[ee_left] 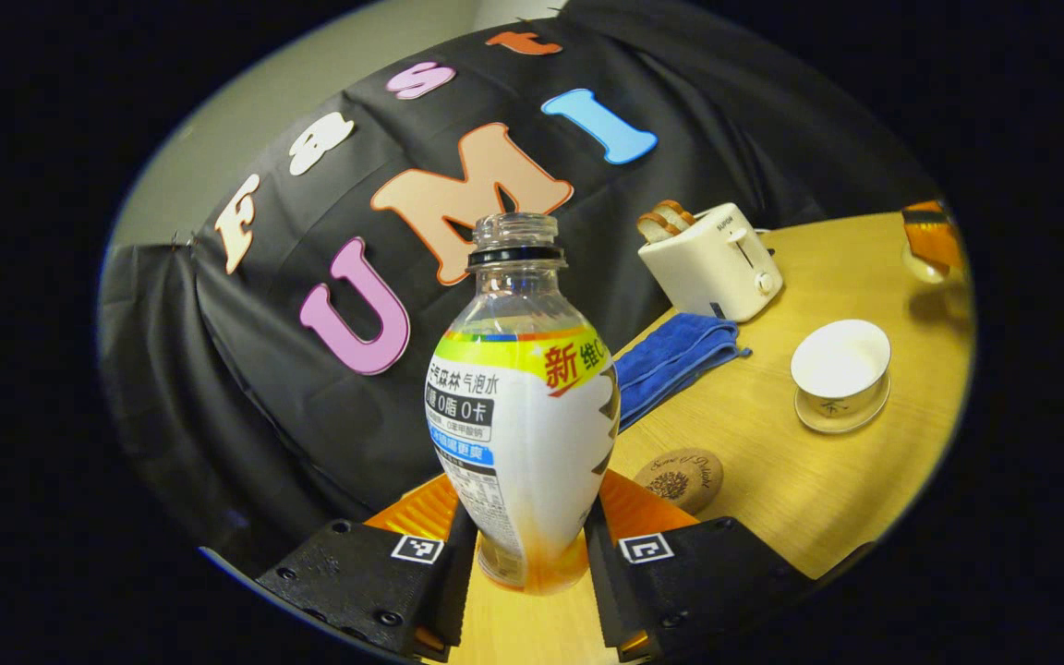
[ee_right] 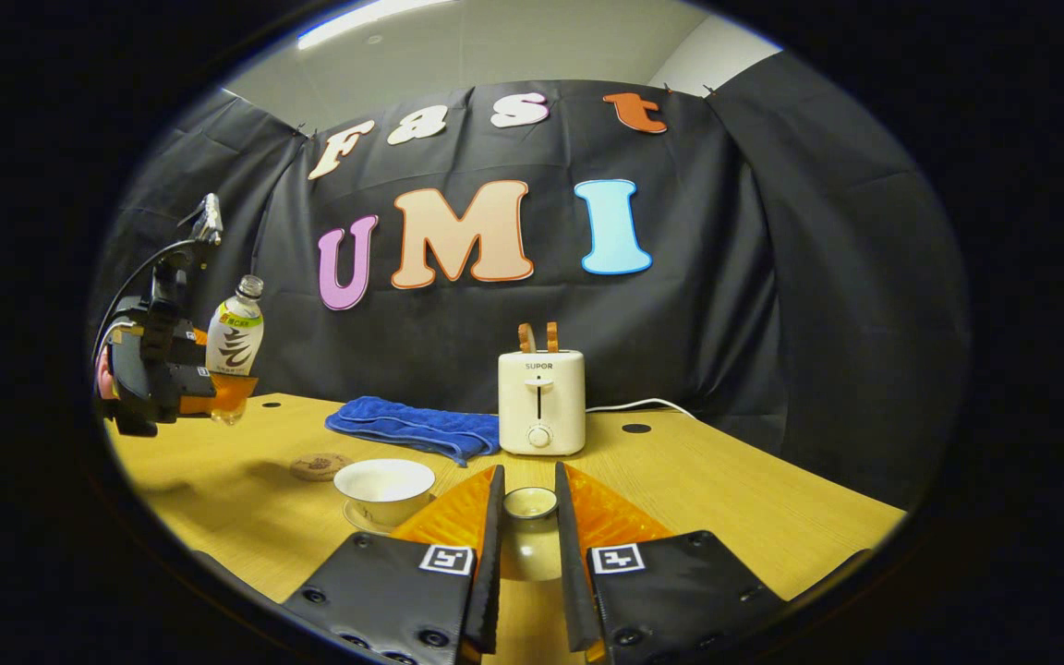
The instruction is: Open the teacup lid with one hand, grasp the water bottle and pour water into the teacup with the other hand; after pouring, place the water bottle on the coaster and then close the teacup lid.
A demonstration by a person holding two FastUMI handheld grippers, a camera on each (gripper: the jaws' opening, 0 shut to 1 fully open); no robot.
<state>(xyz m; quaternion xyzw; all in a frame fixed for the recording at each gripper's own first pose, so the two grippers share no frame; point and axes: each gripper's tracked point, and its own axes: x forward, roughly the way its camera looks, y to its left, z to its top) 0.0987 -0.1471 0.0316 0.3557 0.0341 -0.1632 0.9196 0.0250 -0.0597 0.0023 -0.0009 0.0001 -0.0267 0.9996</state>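
Left gripper (ee_left: 527, 545) clamped on the lower body of a clear plastic water bottle with a white, yellow and orange label (ee_left: 523, 434), both fingers pressing its sides; bottle uncapped, upright, a little liquid visible near its shoulder. In the right gripper view, same bottle (ee_right: 235, 337) and left gripper (ee_right: 218, 392) seen at far left, lifted off the light wooden table (ee_right: 726, 489), bottle leaning slightly.

Right gripper (ee_right: 528, 531) narrowed around a small white ceramic teacup lid with a round knob (ee_right: 529, 522), fingers close against both sides; contact appears firm, though the lower edge of the lid sits hidden between them. Lid off the cup.

White ceramic teacup on its white saucer (ee_right: 384, 489) uncovered, standing just left of the right gripper's fingers; in the left gripper view, same teacup (ee_left: 841, 365) to the right on the table, well apart from the bottle. Round brown cork coaster with a dark printed pattern (ee_left: 680, 478) lying bare, between bottle and teacup, just beside the left gripper's right finger; also seen left of the teacup (ee_right: 315, 465).

Farther back: folded blue cloth (ee_right: 417, 427) and cream two-slot toaster with toast slices upright in it (ee_right: 541, 402), touching or nearly so, near the black cloth wall.
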